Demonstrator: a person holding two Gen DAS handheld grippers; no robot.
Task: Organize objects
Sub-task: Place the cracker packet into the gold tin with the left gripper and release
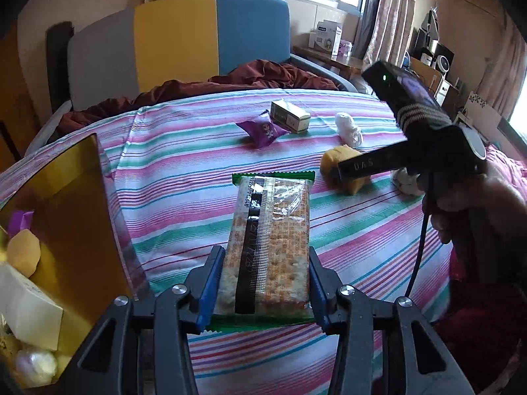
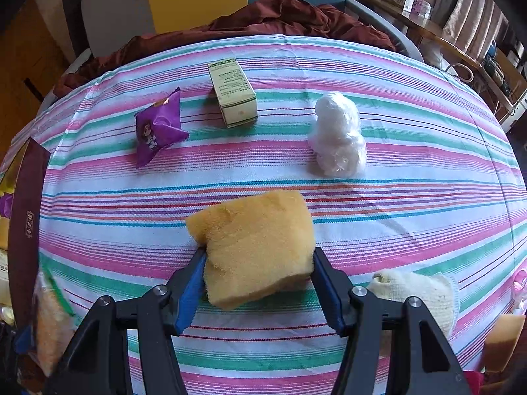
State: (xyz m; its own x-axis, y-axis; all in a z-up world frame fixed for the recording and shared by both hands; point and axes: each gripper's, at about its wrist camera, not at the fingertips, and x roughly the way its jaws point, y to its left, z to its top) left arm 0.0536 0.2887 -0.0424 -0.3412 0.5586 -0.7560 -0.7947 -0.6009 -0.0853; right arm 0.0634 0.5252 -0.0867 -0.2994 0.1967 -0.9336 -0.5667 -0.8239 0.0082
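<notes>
Although both packets look light, they will not handle alike. The left hand-held gripper is clamped across the near end of the cracker packet, its blue pads pressed to the long edges, with most of the packet sticking out forward above the striped bedsheet. That film looks slippery and the crackers inside brittle, so I would judge a gentle squeeze on the edges safer than a hard one. Beside it on the left stands the gold-lined box, already holding several things. The right hand-held gripper has its jaws closed against the sides of the yellow sponge, which rests on the sheet; soft and springy, it should take any grip, best mid-body. Further off lie the purple candy bag, small carton and white wad.
</notes>
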